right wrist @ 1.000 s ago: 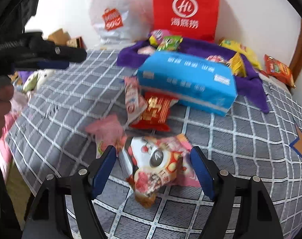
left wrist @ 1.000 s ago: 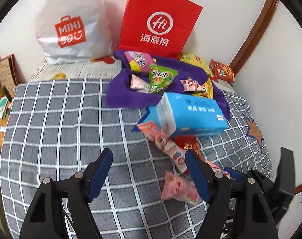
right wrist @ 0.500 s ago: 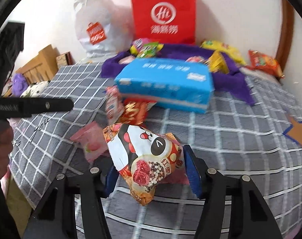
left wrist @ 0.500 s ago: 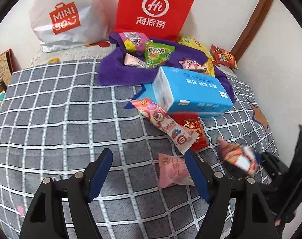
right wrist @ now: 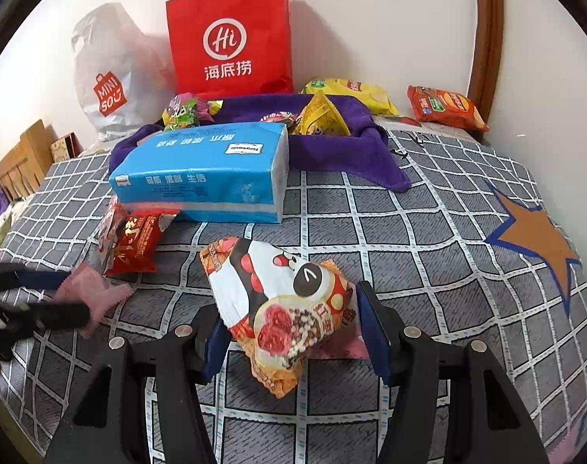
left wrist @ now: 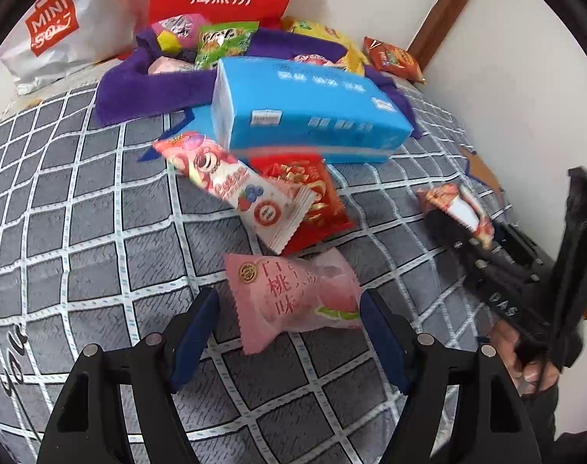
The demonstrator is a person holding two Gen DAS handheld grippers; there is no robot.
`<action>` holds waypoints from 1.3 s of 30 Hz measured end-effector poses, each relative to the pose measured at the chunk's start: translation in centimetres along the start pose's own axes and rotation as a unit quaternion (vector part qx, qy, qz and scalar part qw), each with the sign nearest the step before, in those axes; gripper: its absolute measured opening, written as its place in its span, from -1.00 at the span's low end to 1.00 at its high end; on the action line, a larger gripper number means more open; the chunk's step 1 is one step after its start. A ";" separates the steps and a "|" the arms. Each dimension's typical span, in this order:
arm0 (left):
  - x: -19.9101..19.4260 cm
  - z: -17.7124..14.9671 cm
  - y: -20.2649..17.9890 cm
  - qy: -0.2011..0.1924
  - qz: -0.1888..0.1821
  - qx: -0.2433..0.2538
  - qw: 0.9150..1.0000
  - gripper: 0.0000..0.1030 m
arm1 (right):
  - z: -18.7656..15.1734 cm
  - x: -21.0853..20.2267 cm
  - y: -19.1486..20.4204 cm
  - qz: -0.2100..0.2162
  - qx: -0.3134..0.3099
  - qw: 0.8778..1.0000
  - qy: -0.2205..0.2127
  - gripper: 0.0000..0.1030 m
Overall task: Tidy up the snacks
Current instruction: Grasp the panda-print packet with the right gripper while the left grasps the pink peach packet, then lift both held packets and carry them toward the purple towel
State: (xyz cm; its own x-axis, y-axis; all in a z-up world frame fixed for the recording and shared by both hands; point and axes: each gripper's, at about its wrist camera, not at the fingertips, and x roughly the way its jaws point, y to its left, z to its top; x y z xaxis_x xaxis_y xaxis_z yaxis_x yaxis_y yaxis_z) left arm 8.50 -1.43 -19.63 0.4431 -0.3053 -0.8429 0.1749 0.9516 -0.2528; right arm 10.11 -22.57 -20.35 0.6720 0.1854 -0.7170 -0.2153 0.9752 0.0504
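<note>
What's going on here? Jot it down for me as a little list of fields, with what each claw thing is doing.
surface: grey checked bedcover
left gripper: open, its jaws on either side of the pink peach-flavour packet, not pressing it
right gripper: jaws have just closed on the panda snack bag, now gripped
blue tissue pack: lies mid-bed, partly over a red snack packet
purple cloth: holds several snacks, in front of the red paper bag
white Miniso bag: beside the red one
</note>
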 end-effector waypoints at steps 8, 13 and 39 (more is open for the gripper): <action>0.7 -0.3 -1.2 -0.040 0.040 0.030 0.998 0.47 | -0.2 0.8 -0.2 -0.005 0.008 1.000 0.014 0.16; 0.7 -0.2 -1.4 -0.063 0.073 0.045 0.994 0.15 | -0.2 0.8 -0.4 0.000 0.014 1.000 0.011 0.15; 0.0 -0.2 2.3 -0.086 0.075 -0.013 0.993 0.12 | 0.1 1.7 0.1 -0.019 -0.012 0.999 0.046 0.09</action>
State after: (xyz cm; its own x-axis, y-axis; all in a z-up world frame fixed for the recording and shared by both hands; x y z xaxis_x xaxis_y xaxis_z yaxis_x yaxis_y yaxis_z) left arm 8.73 0.73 -20.26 0.6071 -0.1603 -0.7783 0.0747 0.9866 -0.1449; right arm 11.23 -22.15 -21.49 0.6115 0.1355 -0.7796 -0.2083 0.9780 0.0067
